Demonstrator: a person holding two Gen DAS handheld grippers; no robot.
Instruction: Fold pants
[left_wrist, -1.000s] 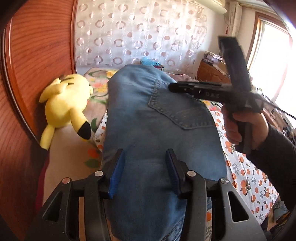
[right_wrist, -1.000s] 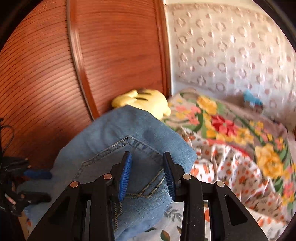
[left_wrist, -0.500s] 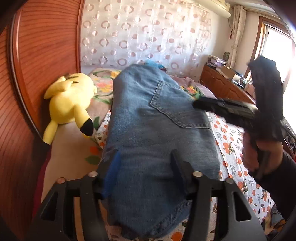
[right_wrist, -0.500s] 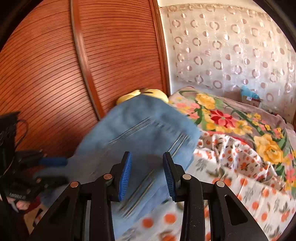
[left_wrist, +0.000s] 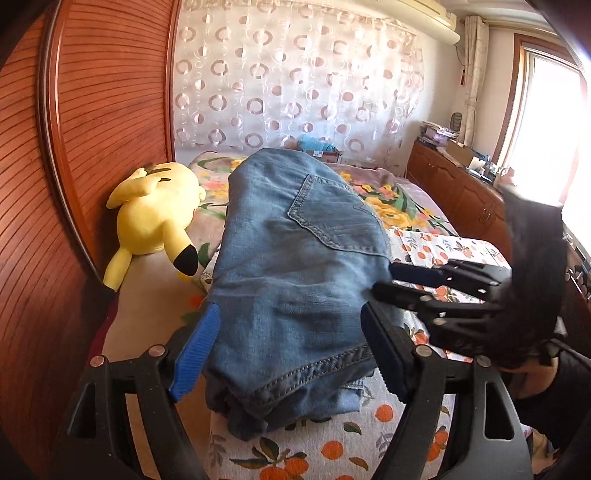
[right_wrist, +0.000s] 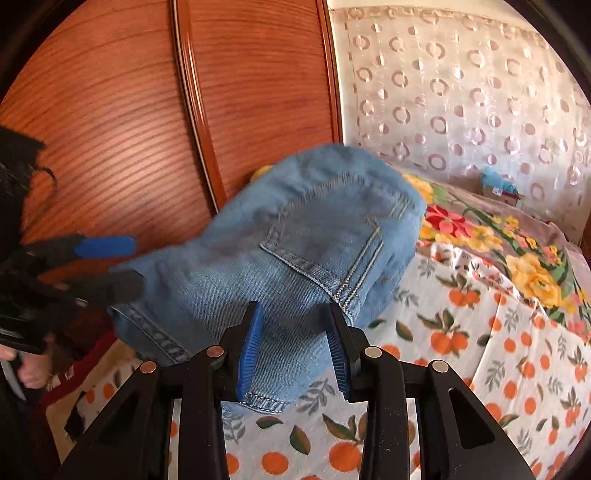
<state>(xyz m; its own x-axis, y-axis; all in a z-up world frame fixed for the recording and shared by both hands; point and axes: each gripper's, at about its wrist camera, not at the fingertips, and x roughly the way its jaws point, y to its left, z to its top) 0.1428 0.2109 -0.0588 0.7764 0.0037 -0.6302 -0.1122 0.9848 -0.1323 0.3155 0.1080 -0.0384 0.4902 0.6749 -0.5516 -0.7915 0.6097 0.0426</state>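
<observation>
Beyond the left claw and off to its left a yellow plush toy is lying against the wooden wardrobe; straight ahead of this claw the jeans are resting on the bed as a thick folded bundle, pocket side up; the jaws have just been opening and are now standing wide on either side of the near hem end, the pads not pressing the cloth; to its right the right claw is hovering beside the bundle's edge, and in its own view its jaws are standing at a middling gap in front of the denim, gripping nothing. Judging by the stacked layers at the near edge, the folding is looking nearly or fully done; perhaps only a tidying or a last fold is remaining. The bundle's long axis is running straight away from the left claw toward the curtain, the folded far end pointing there and the hem end nearest the claw.
</observation>
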